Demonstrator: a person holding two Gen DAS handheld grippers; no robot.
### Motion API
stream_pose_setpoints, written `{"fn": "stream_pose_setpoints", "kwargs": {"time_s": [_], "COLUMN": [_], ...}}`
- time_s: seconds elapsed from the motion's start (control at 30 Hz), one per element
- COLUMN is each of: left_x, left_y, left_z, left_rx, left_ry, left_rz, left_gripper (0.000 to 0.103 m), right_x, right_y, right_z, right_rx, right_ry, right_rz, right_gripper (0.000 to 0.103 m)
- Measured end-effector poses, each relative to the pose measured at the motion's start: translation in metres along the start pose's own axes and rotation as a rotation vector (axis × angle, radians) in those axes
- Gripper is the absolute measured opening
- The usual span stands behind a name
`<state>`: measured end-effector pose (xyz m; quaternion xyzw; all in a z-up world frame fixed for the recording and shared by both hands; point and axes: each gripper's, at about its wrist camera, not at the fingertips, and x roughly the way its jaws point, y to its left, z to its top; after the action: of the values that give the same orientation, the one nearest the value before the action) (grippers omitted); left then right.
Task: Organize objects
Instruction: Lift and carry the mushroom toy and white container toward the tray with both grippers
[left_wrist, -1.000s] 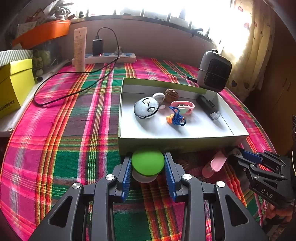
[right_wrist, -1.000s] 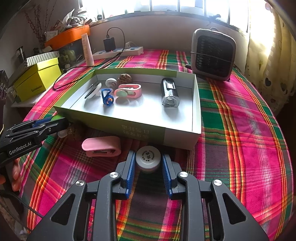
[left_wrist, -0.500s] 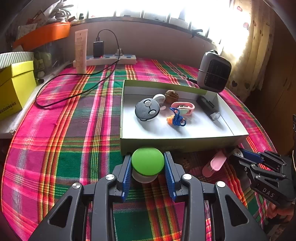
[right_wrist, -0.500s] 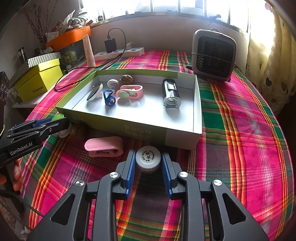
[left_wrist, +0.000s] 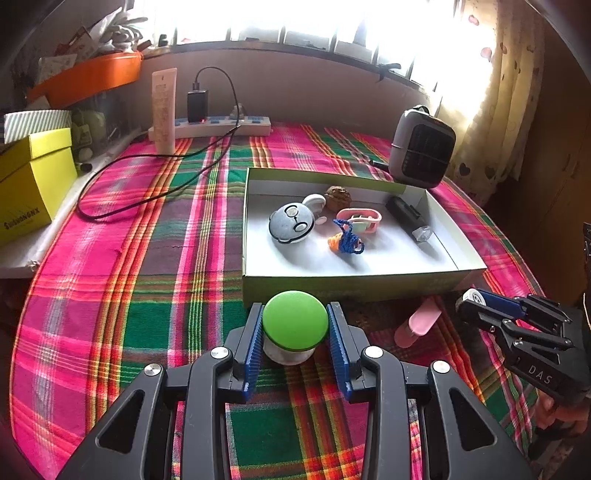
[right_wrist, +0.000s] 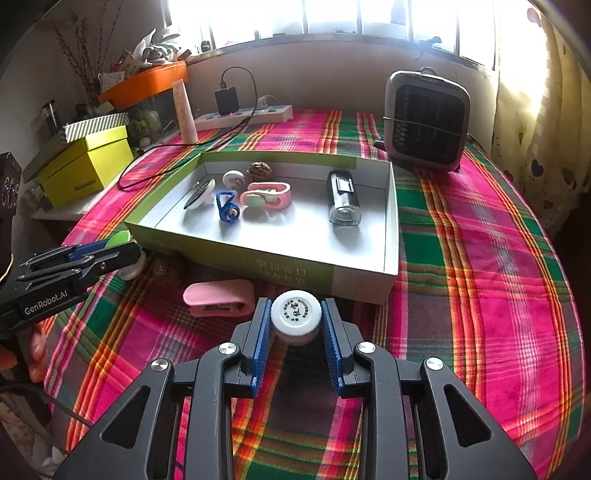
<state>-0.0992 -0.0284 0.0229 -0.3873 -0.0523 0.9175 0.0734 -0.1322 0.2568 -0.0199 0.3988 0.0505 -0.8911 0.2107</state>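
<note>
Before the tray (left_wrist: 354, 284) | left hand-held gripper (left_wrist: 295, 328) clamps green-capped white jar (left_wrist: 294, 320) | right hand-held gripper (right_wrist: 295, 325) clamps white-capped jar (right_wrist: 295, 314)

Bright window (left_wrist: 295, 22), heart-print curtain (left_wrist: 491, 92)

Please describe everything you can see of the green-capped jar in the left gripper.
The green-capped jar is small and round, with a smooth, matte bright green domed lid over a white, plastic-looking body. It stands upright, lid closed, clamped between the blue ribbed pads of the left gripper, just before the tray's near wall, above the plaid cloth.
</note>
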Motion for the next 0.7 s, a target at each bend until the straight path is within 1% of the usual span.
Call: {"fn": "stream_pose_setpoints", "kwargs": {"time_s": [0.4, 0.7], "left_x": [-0.018, -0.024], "left_y": [-0.002, -0.008], "left_z": [0.008, 0.019], "left_rx": [0.003, 0.011], "left_ry": [-0.028, -0.045], "left_rz": [0.000, -0.020], "left_gripper": [0.032, 0.032], "right_x": [-0.013, -0.018], "right_y": [0.003, 0.003], "right_z": [0.011, 0.023], "right_rx": [0.001, 0.006], "right_ry": [-0.040, -0.059], "right_rz": [0.028, 0.050], "right_gripper": [0.029, 0.029]}}
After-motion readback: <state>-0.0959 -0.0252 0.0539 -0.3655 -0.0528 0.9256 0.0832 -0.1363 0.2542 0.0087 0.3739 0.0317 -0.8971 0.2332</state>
